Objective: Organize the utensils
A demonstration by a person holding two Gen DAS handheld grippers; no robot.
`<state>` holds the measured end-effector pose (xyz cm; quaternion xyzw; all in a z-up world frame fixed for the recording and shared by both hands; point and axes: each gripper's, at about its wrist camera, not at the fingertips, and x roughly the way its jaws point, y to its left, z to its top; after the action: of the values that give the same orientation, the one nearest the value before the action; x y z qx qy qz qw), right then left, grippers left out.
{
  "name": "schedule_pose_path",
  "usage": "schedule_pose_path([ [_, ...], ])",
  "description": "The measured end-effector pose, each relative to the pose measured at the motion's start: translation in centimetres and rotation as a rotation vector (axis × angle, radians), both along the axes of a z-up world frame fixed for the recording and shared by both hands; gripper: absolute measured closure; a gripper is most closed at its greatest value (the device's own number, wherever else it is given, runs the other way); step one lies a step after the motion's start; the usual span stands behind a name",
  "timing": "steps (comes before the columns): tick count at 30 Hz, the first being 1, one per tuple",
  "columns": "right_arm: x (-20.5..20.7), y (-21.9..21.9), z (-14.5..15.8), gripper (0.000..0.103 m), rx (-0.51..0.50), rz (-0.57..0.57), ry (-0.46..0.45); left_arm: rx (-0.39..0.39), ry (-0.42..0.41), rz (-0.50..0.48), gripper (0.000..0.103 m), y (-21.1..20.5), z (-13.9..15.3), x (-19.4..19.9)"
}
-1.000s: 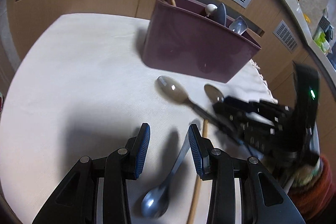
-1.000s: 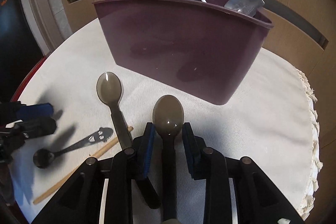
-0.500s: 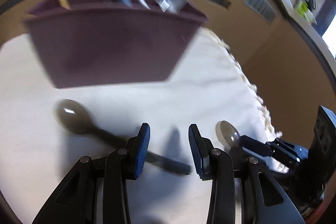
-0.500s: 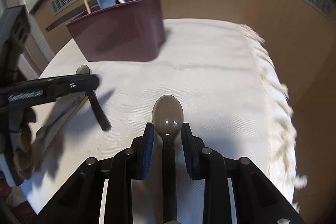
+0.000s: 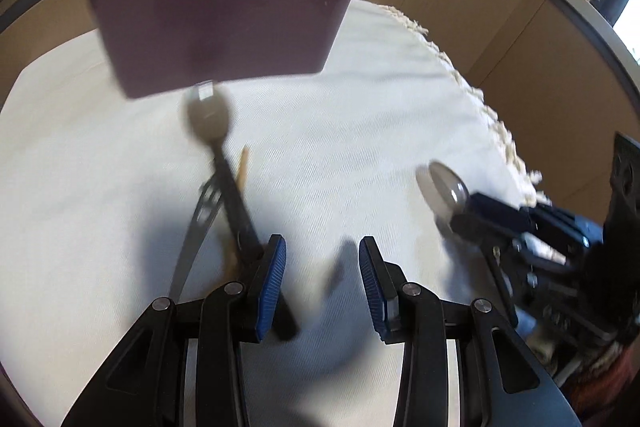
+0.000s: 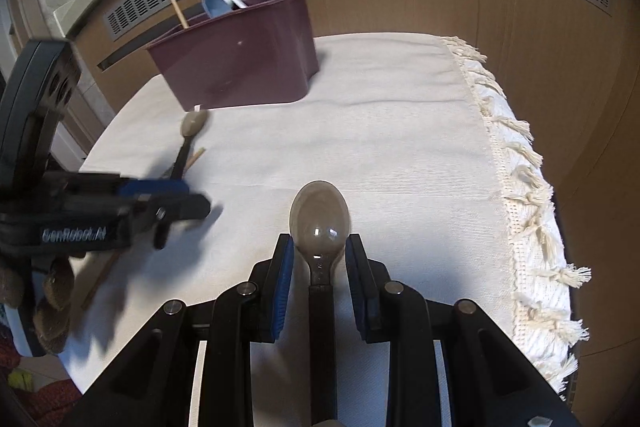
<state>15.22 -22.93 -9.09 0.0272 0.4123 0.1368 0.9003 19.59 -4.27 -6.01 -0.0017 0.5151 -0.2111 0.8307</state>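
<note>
Two hand-held grippers work over a table covered by a cream fringed cloth [image 6: 400, 131]. The right gripper [image 6: 319, 263] holds a smoky grey plastic spoon [image 6: 320, 219] by its dark handle, bowl pointing forward, above the cloth. Its pads seem to stand slightly off the bowl, so the grip may sit further back on the handle.

The left gripper [image 5: 321, 279] has its blue pads spread wide with nothing between them. Only the left wrist view shows what lies just beside its left finger: a second grey spoon [image 5: 208, 115], a flat metal utensil [image 5: 196, 223] and a wooden chopstick [image 5: 241, 167], all blurred.

A maroon caddy [image 6: 240, 67] stands at the cloth's far side, holding a chopstick [image 6: 179, 11] and other utensils. The right wrist view alone shows gloved fingers [image 6: 52, 307] under the left gripper.
</note>
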Motion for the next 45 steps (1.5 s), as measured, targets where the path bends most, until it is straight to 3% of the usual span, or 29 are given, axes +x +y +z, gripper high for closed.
schedule_pose_path([
  [6,-0.5,2.0,-0.4,0.078,0.036,0.065,0.025,0.029,-0.023,0.030,0.064,2.9,0.2,-2.9],
  [13,-2.0,1.7,0.7,0.077,0.144,0.147,-0.011,0.040,-0.078,0.173,0.064,8.1,1.6,-4.2],
  [19,-1.7,1.2,0.1,0.076,0.080,0.123,-0.002,0.010,-0.106,0.255,0.064,11.4,2.2,-4.0],
  [26,-0.5,5.2,-0.3,0.075,-0.047,0.199,0.033,0.015,-0.119,0.213,0.064,10.9,2.2,-3.0],
  [30,0.2,7.7,-0.3,0.075,-0.162,0.225,0.017,0.029,-0.129,0.183,0.064,9.8,2.3,-2.3],
  [34,0.6,8.7,-0.3,0.073,-0.208,0.247,0.012,0.037,-0.127,0.161,0.064,9.0,2.3,-1.6],
  [39,1.2,7.6,0.1,0.075,-0.175,0.216,0.003,0.041,-0.122,0.138,0.064,8.3,2.1,-0.6],
  [45,2.3,3.1,2.5,0.075,-0.020,0.106,-0.016,0.043,-0.115,0.069,0.062,6.3,2.1,2.4],
])
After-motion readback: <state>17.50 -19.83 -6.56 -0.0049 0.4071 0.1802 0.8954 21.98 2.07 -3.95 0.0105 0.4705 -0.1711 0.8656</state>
